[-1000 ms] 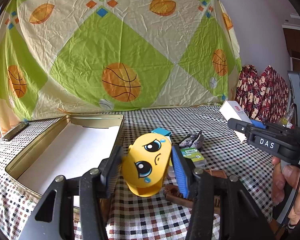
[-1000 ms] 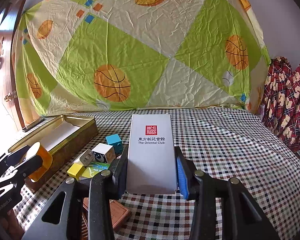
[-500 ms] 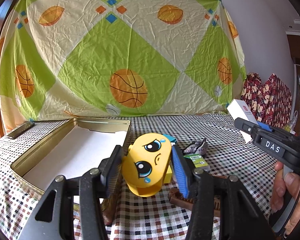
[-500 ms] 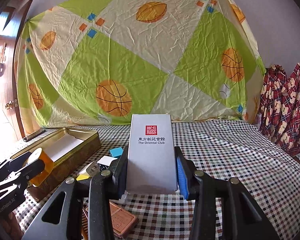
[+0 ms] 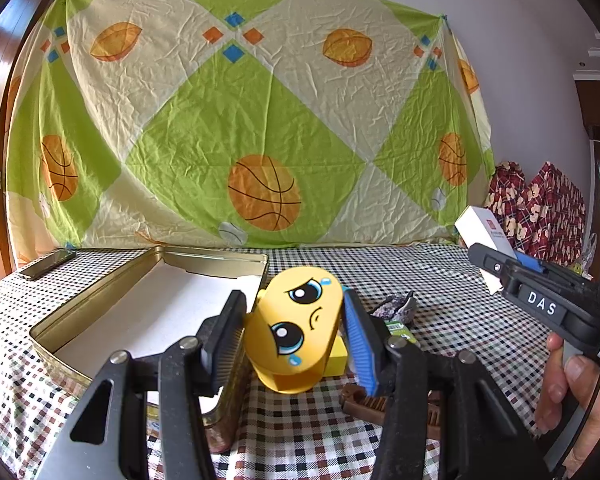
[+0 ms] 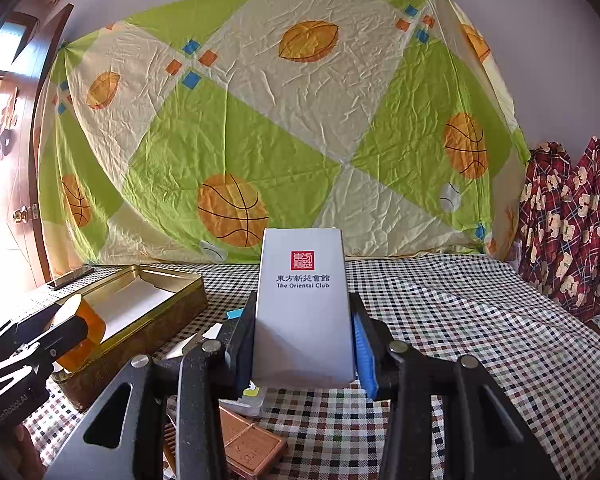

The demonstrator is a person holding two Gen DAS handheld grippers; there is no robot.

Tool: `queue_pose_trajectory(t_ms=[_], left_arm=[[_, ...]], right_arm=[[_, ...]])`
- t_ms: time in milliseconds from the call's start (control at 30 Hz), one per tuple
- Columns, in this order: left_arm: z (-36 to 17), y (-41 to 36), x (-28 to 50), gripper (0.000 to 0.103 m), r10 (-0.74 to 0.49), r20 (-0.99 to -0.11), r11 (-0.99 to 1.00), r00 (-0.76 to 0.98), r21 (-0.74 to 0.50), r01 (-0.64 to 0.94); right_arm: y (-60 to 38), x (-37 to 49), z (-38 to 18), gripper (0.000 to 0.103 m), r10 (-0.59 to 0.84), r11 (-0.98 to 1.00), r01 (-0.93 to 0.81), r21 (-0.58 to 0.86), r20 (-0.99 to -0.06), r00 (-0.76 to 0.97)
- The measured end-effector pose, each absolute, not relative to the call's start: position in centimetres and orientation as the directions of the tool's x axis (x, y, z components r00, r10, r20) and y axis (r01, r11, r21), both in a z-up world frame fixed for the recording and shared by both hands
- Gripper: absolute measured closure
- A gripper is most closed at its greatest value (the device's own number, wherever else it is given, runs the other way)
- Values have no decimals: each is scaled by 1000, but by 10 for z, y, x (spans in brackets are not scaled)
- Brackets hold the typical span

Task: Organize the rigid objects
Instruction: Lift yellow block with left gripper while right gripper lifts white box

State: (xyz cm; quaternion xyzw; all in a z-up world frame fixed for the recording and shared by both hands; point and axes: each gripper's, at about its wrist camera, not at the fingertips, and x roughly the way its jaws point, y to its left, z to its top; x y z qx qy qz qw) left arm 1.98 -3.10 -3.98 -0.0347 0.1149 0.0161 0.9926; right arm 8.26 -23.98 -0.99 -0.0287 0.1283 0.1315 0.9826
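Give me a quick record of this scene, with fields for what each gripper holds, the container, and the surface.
left gripper: shut on yellow toy with crying face, held above the table
right gripper: shut on white box printed The Oriental Club
container: open gold tin, white lining, nothing visible inside
surface: checkered tablecloth
loose items: brown bar, small blocks near tin

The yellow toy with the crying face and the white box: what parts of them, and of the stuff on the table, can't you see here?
- Yellow toy: back and base face away in the left wrist view; left tongs cover its sides.
- White box: underside and sides, hidden by the right tongs, right wrist view.
- Brown slab: partly behind the tongs' frame.
- Gold tin: near corner hidden by the left tongs.
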Motion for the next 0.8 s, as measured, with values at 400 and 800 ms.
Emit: queue_pose_trajectory(t_ms=[400, 800], left_arm=[[-38, -30, 10, 54, 39, -178, 997, 983, -63, -51], [-37, -16, 1, 54, 73, -144, 994, 987, -70, -84]], right_arm=[[-242, 74, -7, 59, 252, 965, -260, -12, -210, 945], [-234, 69, -8, 59, 269, 961, -277, -11, -203, 941]])
